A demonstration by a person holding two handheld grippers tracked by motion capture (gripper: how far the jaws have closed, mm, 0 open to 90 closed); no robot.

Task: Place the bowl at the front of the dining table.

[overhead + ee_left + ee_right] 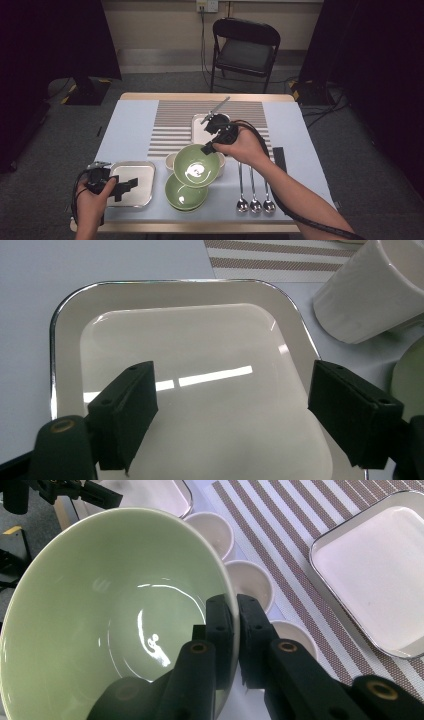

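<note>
Near the centre of the high view, the right tongs (210, 147) are clamped on the rim of a green bowl (196, 165), holding it tilted above a second green bowl (185, 196) and beside the small white cups (248, 582). At lower left the left tongs (230, 410) stand apart, holding nothing, over a steel tray (65, 310) on the bench (127, 125). The bowl looks mid-carry; the next move probably calls for lowering it level onto its spot before easing the grip, lest it slip.
</note>
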